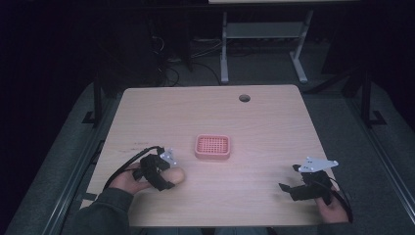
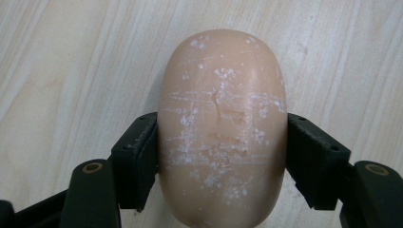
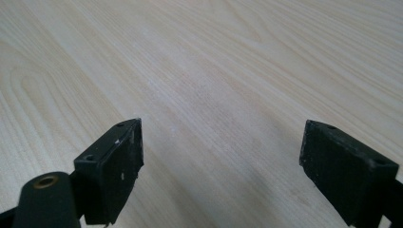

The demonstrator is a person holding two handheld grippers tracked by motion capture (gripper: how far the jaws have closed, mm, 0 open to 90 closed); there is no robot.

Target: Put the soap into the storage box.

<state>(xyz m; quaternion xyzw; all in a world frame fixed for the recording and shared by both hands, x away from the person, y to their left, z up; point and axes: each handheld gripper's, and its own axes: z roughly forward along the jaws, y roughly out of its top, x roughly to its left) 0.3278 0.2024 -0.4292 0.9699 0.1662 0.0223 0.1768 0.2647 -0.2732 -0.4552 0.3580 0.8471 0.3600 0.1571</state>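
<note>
Table: a light wooden rectangular tabletop (image 1: 264, 117) with rounded corners filled the middle; a round cable hole (image 1: 244, 98) sat near its far edge.
Floor: grey carpet (image 1: 264, 66), dimly lit.
Far furniture: a white metal desk frame (image 1: 224, 54) stood beyond.
Cables: black cables (image 1: 169, 73) lay far left.
Light: dark surroundings.

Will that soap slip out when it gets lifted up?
It might. The soap is smooth and rounded, so the left gripper could lose it; the jaws press only its two curved sides. It looks hard, not squishy, since the jaws leave no dent. White scuffs suggest a dry surface, which probably helps grip. Set down, it would likely slide rather than roll.
</note>
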